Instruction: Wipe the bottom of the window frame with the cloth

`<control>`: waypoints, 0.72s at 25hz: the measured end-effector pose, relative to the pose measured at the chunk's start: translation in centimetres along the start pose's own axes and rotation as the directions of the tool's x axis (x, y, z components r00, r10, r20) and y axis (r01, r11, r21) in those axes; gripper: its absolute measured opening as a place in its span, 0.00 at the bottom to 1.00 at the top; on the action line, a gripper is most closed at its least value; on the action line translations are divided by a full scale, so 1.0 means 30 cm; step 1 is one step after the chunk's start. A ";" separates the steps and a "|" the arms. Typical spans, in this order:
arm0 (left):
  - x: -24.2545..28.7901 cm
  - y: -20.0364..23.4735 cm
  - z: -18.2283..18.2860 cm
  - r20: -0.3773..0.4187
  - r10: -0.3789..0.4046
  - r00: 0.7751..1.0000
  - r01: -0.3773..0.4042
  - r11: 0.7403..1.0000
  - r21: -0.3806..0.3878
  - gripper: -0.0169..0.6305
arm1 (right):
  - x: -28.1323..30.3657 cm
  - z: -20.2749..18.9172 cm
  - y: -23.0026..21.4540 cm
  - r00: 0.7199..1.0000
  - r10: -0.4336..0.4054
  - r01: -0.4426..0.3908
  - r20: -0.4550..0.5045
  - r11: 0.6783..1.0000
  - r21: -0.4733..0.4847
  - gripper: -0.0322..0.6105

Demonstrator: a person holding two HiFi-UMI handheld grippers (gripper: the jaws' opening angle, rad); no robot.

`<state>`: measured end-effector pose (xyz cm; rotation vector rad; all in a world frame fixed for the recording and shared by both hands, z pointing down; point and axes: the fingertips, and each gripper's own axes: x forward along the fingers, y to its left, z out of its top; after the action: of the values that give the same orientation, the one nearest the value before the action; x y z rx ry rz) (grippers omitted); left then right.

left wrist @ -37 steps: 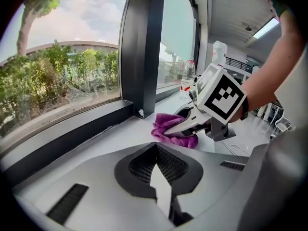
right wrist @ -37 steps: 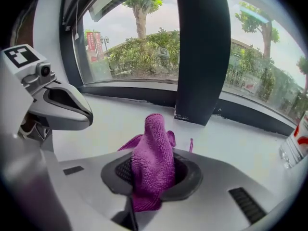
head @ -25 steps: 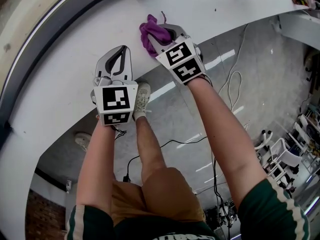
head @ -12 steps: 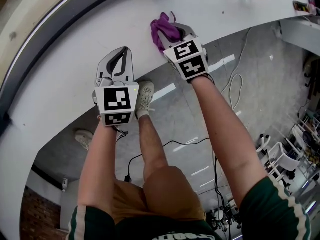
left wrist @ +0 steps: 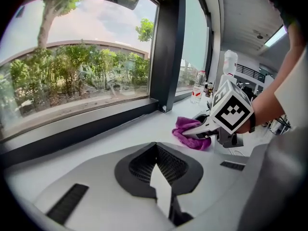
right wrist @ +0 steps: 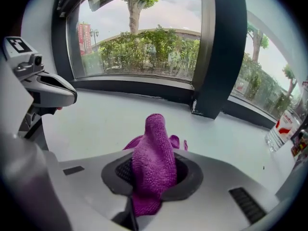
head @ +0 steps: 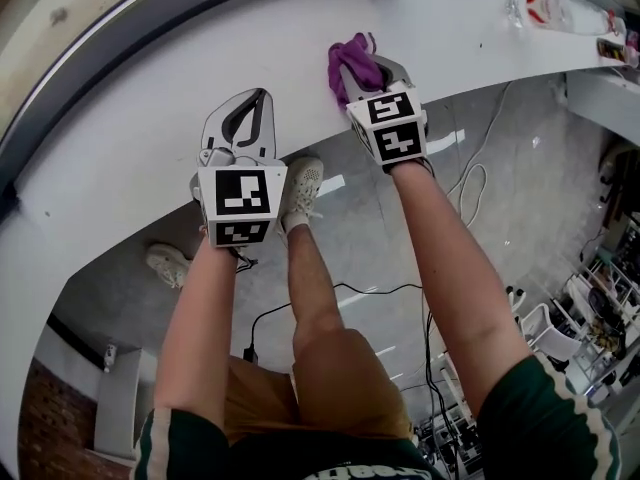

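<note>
Slid rightward along the white sill since a second ago: right gripper, now farther from the left gripper. Right jaws clamped on a purple cloth, bunched and poking out past the jaw tips, lower folds touching the sill. Left jaws closed on nothing, over the sill's near part. Dark bottom rail of the window frame ahead of both grippers. Clear bottle far off to the right gripper's right.
</note>
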<state>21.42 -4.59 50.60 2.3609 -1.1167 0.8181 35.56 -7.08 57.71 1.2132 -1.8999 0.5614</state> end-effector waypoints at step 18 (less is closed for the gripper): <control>-0.274 0.328 -0.194 0.021 0.078 0.997 -0.076 0.994 -0.081 0.04 | 0.044 0.137 0.416 0.998 -0.053 0.054 0.022 0.998 -0.043 0.18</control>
<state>7.50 -2.57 50.59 2.2800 -1.2344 0.7582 22.50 -5.20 56.98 1.2425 -1.8818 0.4780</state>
